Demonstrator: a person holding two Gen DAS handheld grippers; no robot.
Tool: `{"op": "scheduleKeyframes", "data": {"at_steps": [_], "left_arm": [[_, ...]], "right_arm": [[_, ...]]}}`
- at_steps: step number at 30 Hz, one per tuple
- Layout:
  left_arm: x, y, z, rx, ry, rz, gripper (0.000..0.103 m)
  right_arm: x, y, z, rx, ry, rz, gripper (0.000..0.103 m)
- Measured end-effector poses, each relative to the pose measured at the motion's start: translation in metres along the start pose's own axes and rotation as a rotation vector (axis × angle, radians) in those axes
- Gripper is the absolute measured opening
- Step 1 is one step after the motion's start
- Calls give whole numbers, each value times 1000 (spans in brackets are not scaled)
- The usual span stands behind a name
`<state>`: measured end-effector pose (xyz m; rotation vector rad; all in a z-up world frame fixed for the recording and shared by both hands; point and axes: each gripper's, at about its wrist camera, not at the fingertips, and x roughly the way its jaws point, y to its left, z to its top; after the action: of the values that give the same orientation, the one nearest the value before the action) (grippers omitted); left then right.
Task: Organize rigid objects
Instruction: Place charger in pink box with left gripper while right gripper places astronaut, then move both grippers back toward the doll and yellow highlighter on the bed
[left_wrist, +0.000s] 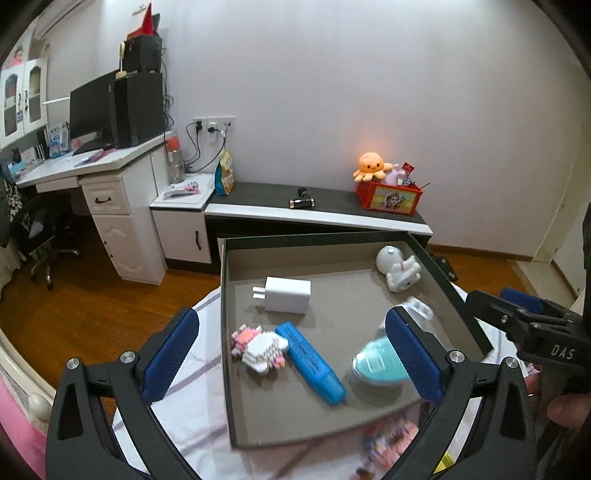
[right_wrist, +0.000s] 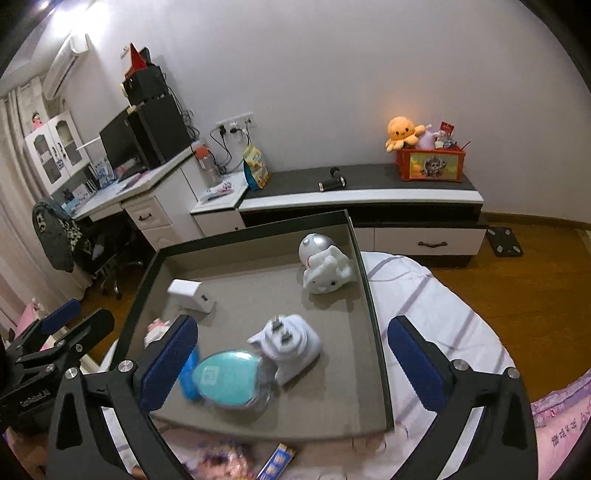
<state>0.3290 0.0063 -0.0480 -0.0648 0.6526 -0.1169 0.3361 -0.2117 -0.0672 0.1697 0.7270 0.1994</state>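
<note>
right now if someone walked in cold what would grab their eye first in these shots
The shallow dark-rimmed tray on the bed fills the middle, with small things loose on its grey floor: a white charger towards its far side, a blue case beside a pink-and-white block figure, a teal-lidded tub near the front. A white astronaut figure lies in the far right corner. Both the left gripper and right gripper frame it, wide open and empty.
</note>
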Motion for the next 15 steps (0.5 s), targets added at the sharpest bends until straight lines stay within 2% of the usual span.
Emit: {"op": "scheduleKeyframes", "data": {"at_steps": [15], "left_arm": [[-82,-3,-35,-7,-45,5,103]], "right_arm": [[-96,21,-42,-50,-124,-20,103]]}}
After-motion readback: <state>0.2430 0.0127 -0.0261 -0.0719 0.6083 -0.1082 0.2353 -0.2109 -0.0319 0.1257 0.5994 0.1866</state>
